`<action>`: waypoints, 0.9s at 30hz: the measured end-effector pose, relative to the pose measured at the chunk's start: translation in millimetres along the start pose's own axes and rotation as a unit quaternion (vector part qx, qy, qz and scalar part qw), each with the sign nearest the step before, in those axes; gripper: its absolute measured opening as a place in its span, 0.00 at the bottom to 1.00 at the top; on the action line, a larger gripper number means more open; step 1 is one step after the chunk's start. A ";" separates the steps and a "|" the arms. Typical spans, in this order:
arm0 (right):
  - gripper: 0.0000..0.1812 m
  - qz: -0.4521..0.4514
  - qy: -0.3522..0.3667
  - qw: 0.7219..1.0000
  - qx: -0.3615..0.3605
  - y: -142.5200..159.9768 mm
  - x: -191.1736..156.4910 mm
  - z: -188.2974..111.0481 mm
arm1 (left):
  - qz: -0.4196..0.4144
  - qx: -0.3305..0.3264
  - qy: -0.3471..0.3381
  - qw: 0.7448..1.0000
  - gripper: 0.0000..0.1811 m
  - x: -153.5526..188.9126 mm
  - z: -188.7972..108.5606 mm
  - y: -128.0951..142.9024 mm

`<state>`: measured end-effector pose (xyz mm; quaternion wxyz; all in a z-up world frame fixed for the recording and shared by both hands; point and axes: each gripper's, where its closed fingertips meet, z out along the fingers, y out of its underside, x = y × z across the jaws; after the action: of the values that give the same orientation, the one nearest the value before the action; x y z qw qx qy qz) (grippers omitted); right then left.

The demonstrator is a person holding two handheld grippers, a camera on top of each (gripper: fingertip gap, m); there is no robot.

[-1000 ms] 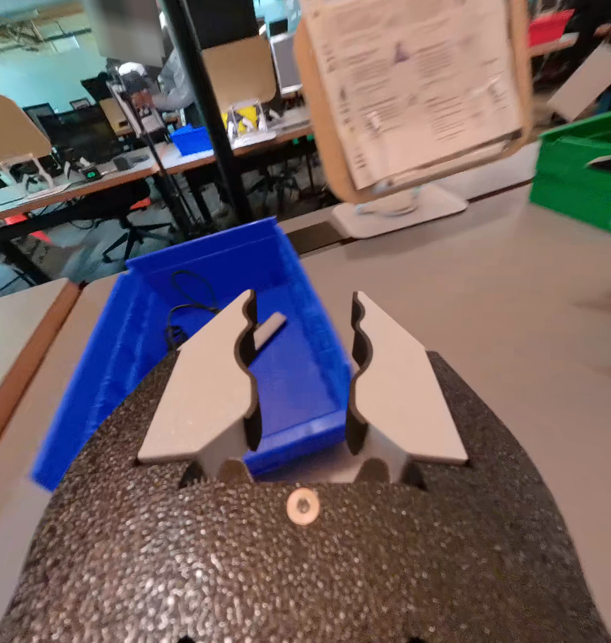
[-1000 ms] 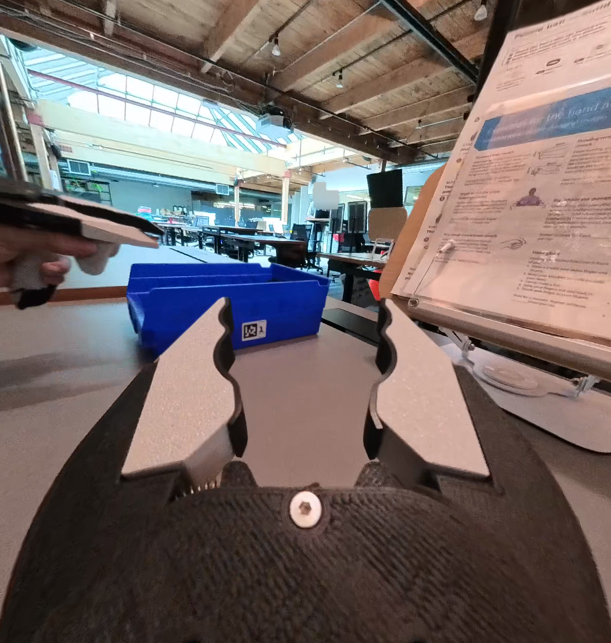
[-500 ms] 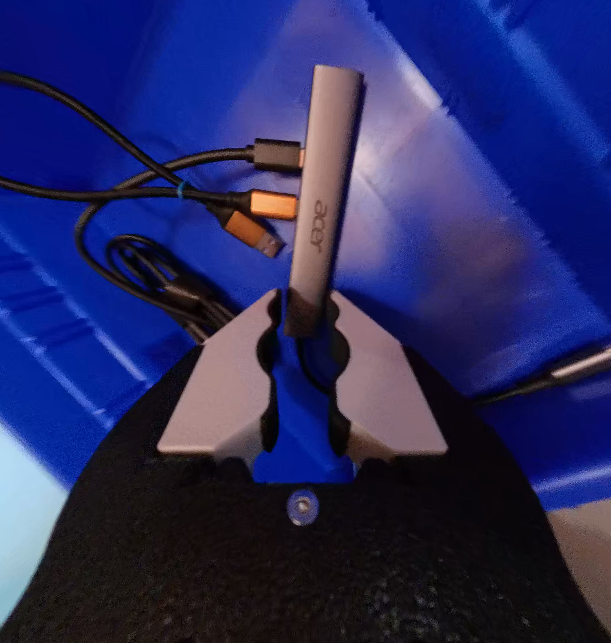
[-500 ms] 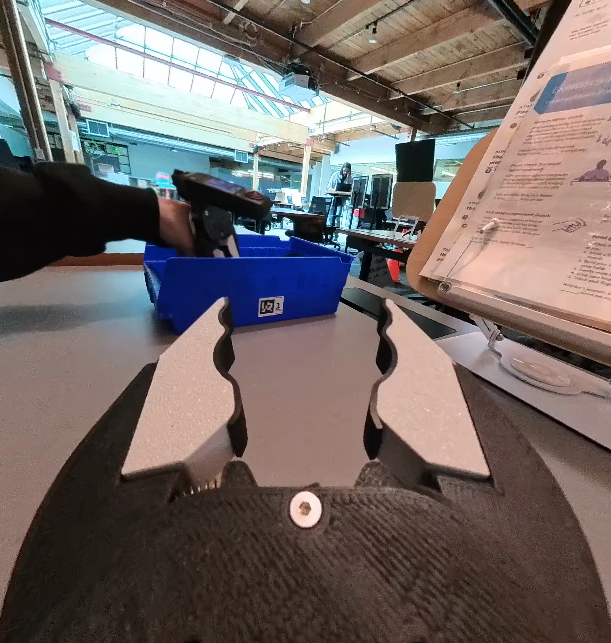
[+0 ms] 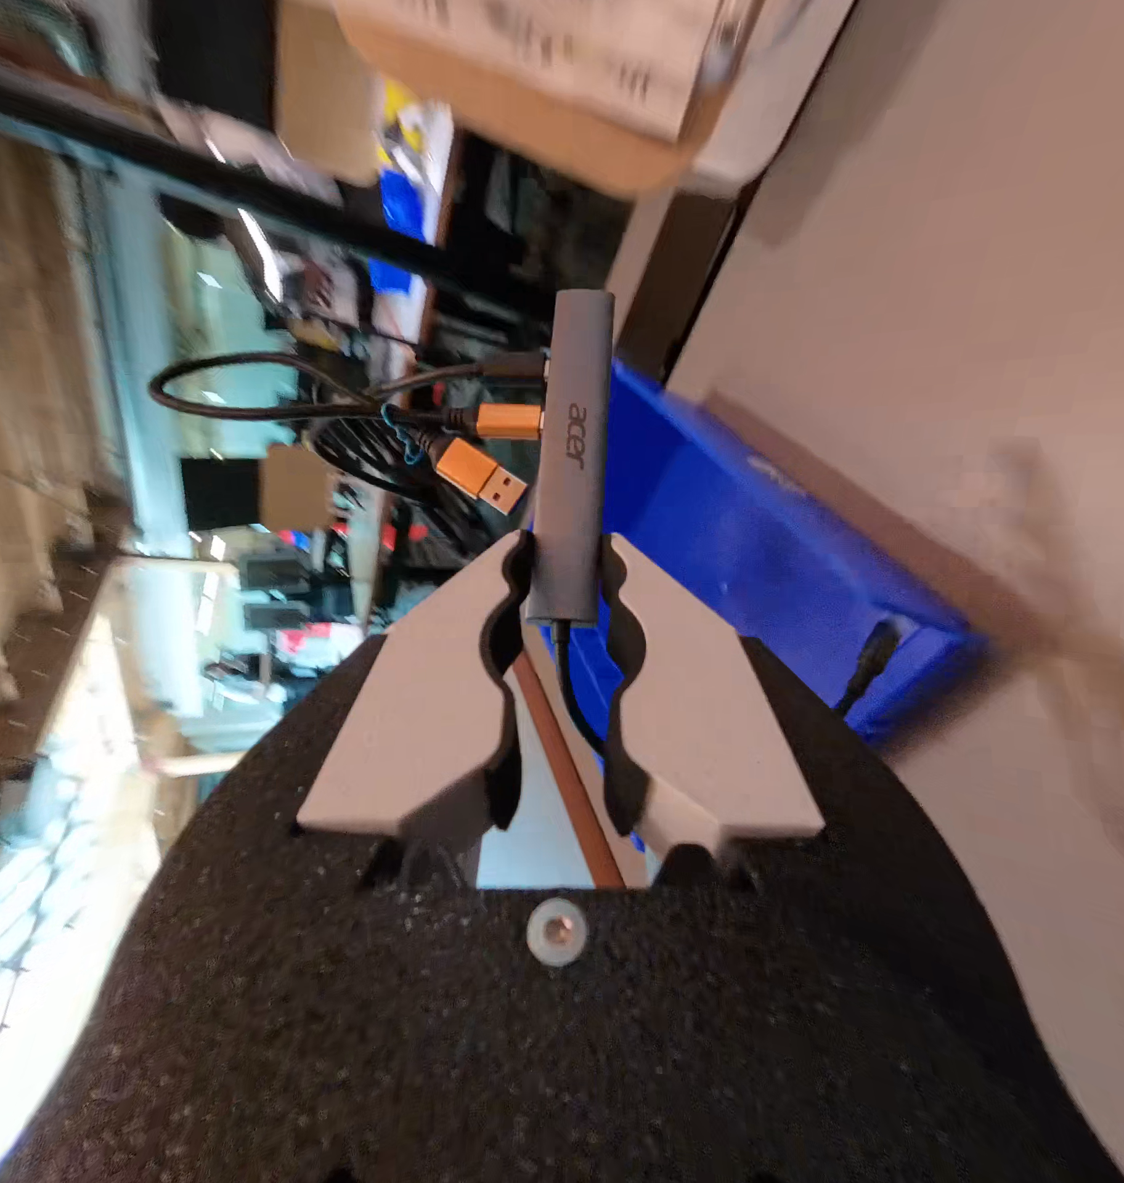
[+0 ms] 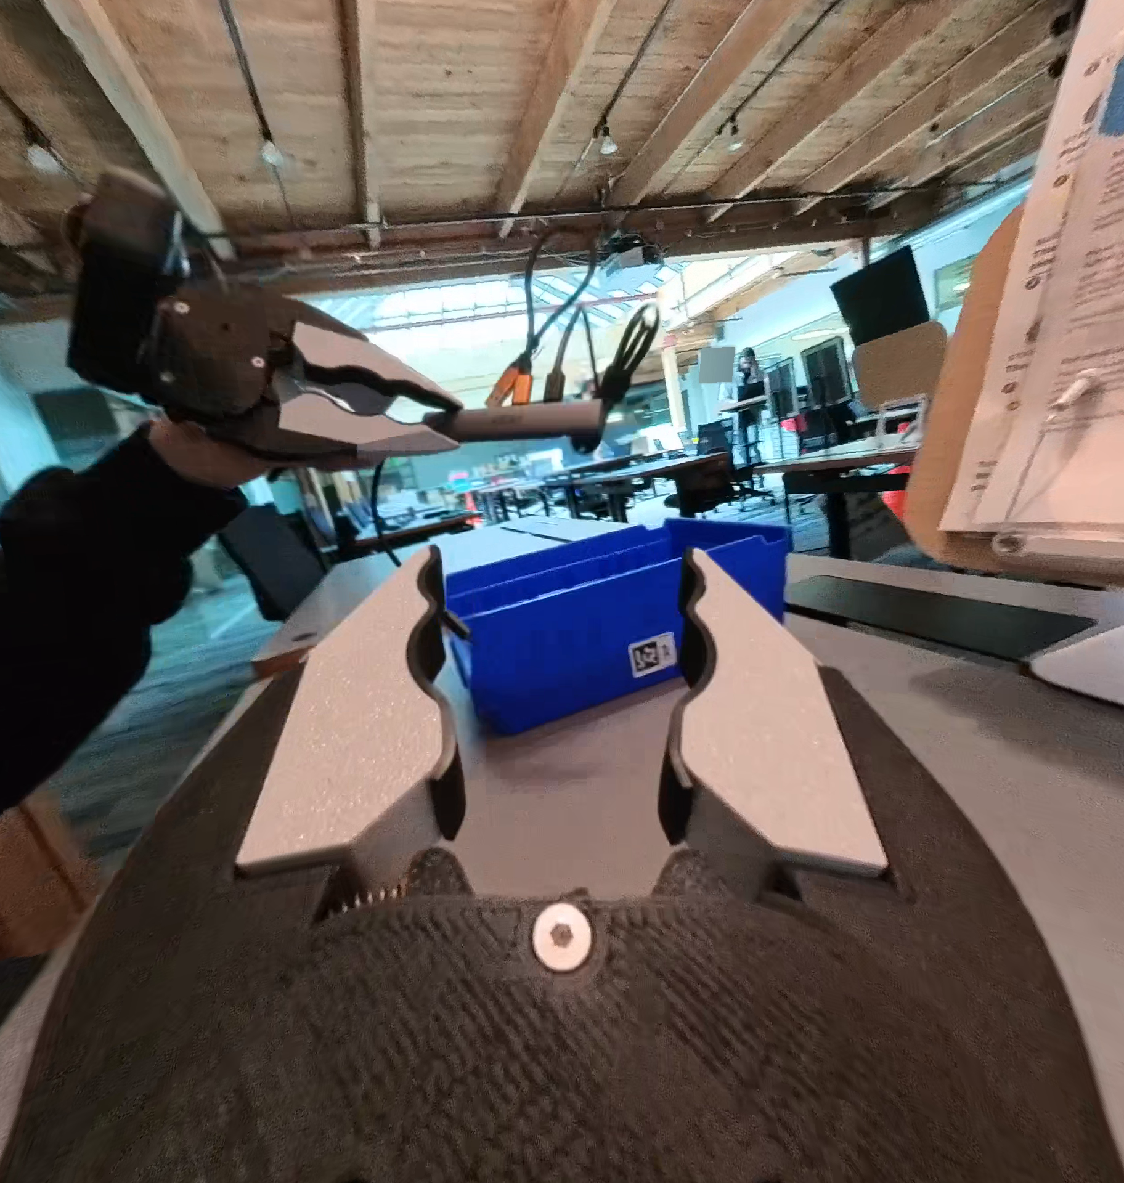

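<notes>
Left gripper point(image 5: 562, 563) fingers clenched on the near end of a grey USB hub point(image 5: 575, 448), held in the air above the blue bin point(image 6: 585, 614). Black cables point(image 5: 278, 390) with orange plugs point(image 5: 508, 421) hang off the hub's side. Right gripper point(image 6: 562, 614) fingers spread, gripping nothing, low over the grey surface point(image 6: 566, 787), bin just ahead, document stand point(image 6: 1059, 320) to their right.

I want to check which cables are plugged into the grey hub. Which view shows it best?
The left wrist view: the grey hub fills the centre, its plugs sharp, clamped by the left hand-held gripper. The right wrist view shows it small, side-on.
</notes>
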<state>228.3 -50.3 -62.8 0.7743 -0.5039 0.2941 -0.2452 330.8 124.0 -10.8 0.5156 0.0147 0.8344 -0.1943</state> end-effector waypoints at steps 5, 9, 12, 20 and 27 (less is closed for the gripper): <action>0.41 0.127 -0.092 0.987 0.044 -21.4 -20.9 -4.1 | 0.059 0.139 0.000 0.989 0.10 42.6 -61.7 -91.6; 0.29 0.165 -0.169 0.970 0.062 -36.8 -32.5 -19.9 | 0.114 0.221 0.075 0.966 0.11 95.9 -76.7 -132.5; 0.05 0.163 -0.221 0.961 0.030 -34.1 -43.2 -29.3 | 0.143 0.259 0.122 0.947 0.10 117.6 -76.6 -142.0; 0.03 0.113 -0.216 0.970 -0.023 -17.4 -43.4 -29.4 | 0.161 0.276 0.108 0.942 0.13 114.2 -53.3 -132.2; 0.03 -0.066 -0.192 0.979 0.014 -27.7 -44.5 -34.3 | -0.043 0.293 0.211 0.932 0.27 101.0 -50.9 -127.6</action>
<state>170.4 -52.3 -38.8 0.8055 -0.5487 0.1028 -0.1988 211.3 5.6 -38.9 0.2916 0.1695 0.8297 -0.4448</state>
